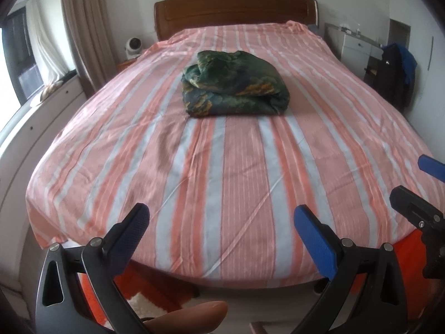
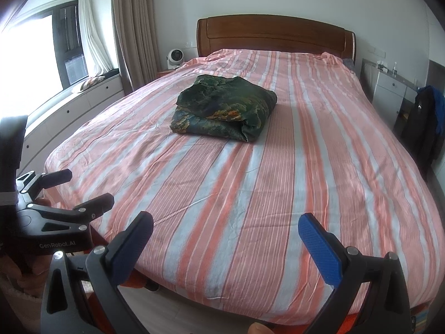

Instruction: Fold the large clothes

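Note:
A dark green patterned garment (image 1: 235, 85) (image 2: 224, 108) lies folded into a thick bundle in the middle of the bed, on the pink and grey striped sheet (image 1: 222, 167) (image 2: 250, 181). My left gripper (image 1: 222, 222) hovers open over the foot edge of the bed, far short of the bundle, nothing between its fingers. My right gripper (image 2: 225, 226) is open too, beside it at the same edge, also holding nothing. The left gripper (image 2: 66, 192) appears at the left of the right wrist view, the right gripper (image 1: 417, 178) at the right edge of the left wrist view.
A wooden headboard (image 1: 236, 8) stands at the far end. Window seat drawers (image 2: 78, 105) and curtains (image 2: 133, 27) run along the left. A small white fan (image 2: 175, 58) sits on a bedside stand. A white dresser (image 2: 389, 94) and hanging dark clothes (image 2: 425, 122) are on the right.

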### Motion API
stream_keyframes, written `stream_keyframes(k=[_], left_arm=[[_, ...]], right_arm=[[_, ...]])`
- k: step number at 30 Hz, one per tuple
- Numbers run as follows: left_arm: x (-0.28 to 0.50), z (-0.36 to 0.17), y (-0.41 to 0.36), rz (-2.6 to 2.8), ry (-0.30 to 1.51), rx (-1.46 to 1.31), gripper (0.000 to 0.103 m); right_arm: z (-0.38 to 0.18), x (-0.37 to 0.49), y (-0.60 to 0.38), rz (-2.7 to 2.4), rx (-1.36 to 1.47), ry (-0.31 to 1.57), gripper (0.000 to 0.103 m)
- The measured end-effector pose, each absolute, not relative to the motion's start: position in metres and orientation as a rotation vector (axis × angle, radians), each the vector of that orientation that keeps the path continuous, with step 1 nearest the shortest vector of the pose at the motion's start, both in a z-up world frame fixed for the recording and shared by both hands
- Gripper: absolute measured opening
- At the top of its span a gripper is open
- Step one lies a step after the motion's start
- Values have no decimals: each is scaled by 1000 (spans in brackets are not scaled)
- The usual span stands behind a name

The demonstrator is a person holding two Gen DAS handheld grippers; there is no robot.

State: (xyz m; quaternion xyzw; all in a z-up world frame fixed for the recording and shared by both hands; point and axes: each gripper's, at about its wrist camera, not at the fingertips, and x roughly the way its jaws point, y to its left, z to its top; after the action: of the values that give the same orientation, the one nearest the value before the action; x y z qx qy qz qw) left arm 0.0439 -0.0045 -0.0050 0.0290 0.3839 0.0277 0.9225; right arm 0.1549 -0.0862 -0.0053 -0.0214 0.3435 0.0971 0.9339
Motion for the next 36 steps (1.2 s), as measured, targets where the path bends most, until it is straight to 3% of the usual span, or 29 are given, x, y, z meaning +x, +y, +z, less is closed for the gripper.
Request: stream_keyframes(k=[36], left_arm=[[39,5,5,93,757,74,103]], right_arm=[[4,155,-65,215,-63,700,103]])
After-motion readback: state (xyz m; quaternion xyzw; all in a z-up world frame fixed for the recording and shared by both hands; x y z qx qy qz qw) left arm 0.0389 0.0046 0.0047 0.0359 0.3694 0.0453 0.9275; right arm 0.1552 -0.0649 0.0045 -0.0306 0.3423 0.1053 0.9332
